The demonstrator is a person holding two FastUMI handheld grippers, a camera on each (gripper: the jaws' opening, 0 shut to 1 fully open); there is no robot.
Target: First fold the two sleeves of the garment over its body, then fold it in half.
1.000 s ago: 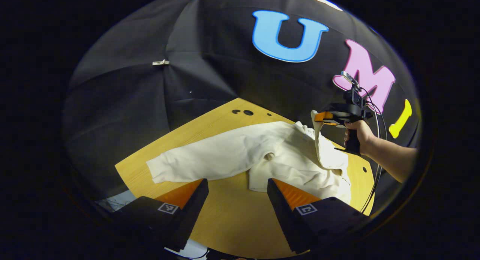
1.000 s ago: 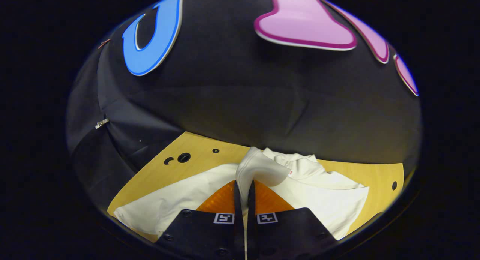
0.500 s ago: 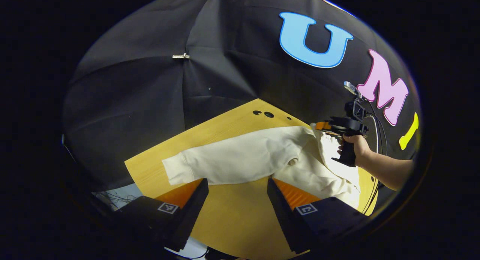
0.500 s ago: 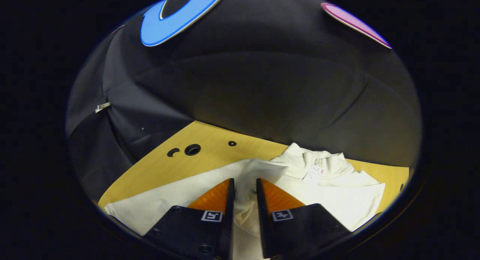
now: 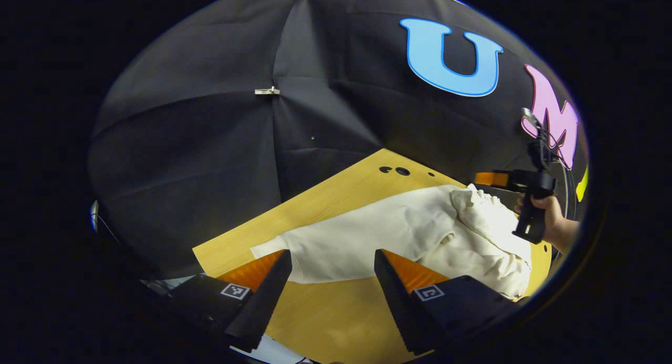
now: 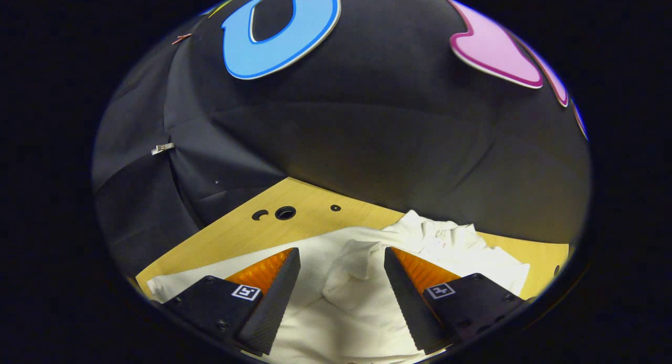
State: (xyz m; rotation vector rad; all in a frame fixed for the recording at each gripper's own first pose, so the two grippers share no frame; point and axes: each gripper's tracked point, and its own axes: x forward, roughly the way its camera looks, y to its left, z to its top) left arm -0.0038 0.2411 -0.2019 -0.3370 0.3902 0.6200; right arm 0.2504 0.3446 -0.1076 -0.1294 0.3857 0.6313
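A cream long-sleeved garment [image 5: 399,232] lies on the wooden table [image 5: 325,311]. One sleeve [image 5: 325,248] stretches out flat toward the left; the other sleeve lies folded in a loose heap on the body [image 6: 357,264]. My left gripper [image 5: 331,259] is open, hovering just in front of the outstretched sleeve's lower edge. My right gripper [image 6: 341,259] is open above the folded sleeve, holding nothing. In the left gripper view the right gripper [image 5: 517,183] is held by a hand [image 5: 551,219] at the garment's far right.
The table has a few round holes [image 5: 396,170] near its far corner, seen also as holes [image 6: 278,214] in the right gripper view. The black cloth wall [image 5: 210,143] closes in behind the table. A metal clip [image 5: 266,91] pins the cloth.
My right gripper opened and let go of the sleeve, which dropped onto the garment's body. My left gripper moved closer to the outstretched sleeve.
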